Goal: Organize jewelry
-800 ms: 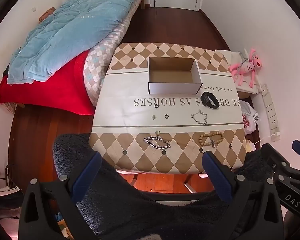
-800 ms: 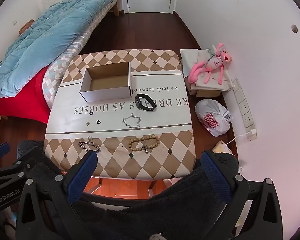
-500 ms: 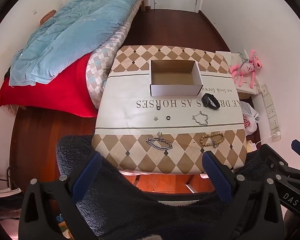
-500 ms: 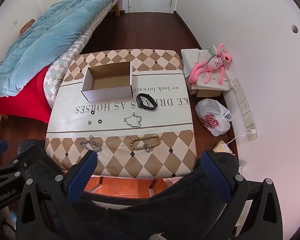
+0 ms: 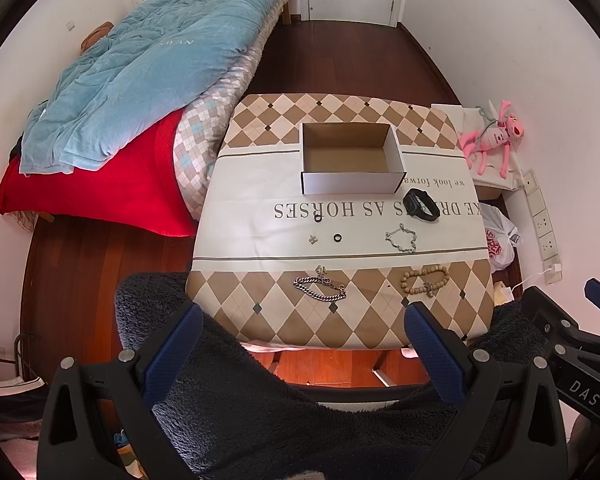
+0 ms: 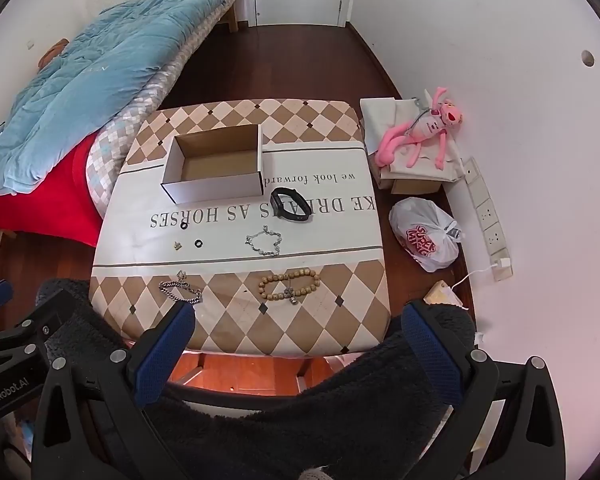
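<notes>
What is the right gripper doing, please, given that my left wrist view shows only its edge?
Observer: The right gripper is open, with nothing between its blue-padded fingers.
Operator: Thank you. What is the white bag that is cut off at my right edge?
Observer: It is a white plastic bag with red lettering, and it appears to be tied shut.
Operator: Is there anything on the wall above it?
Observer: There is a small round hole high on the white wall.
</notes>
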`<state>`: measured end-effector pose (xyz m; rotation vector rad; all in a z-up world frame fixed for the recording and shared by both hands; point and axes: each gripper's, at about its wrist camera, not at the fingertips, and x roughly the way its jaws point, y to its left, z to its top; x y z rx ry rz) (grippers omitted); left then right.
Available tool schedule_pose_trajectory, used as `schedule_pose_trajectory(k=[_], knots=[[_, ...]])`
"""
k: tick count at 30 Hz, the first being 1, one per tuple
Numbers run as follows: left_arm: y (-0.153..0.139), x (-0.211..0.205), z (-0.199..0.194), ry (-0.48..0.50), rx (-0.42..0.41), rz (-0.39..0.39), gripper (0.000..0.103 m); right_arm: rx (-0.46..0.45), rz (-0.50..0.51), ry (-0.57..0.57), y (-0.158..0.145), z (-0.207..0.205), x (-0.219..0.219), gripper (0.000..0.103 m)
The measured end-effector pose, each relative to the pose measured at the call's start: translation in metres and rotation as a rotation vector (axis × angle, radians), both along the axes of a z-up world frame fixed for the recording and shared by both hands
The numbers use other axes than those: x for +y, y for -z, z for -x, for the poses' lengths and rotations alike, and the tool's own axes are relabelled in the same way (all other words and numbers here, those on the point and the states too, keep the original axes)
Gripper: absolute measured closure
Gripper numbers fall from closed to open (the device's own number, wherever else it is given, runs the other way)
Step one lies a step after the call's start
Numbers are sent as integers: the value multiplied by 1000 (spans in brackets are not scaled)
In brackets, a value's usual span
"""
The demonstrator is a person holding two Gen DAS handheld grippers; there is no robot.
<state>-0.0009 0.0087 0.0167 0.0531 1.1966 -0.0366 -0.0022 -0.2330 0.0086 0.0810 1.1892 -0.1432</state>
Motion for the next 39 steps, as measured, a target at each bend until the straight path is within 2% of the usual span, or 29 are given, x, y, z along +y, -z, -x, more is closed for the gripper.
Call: schedule_pose_trajectory(k=[39], knots=[[2,-3,0,2,4,-7,0,7,-7,-3,1,-3,-13,0]])
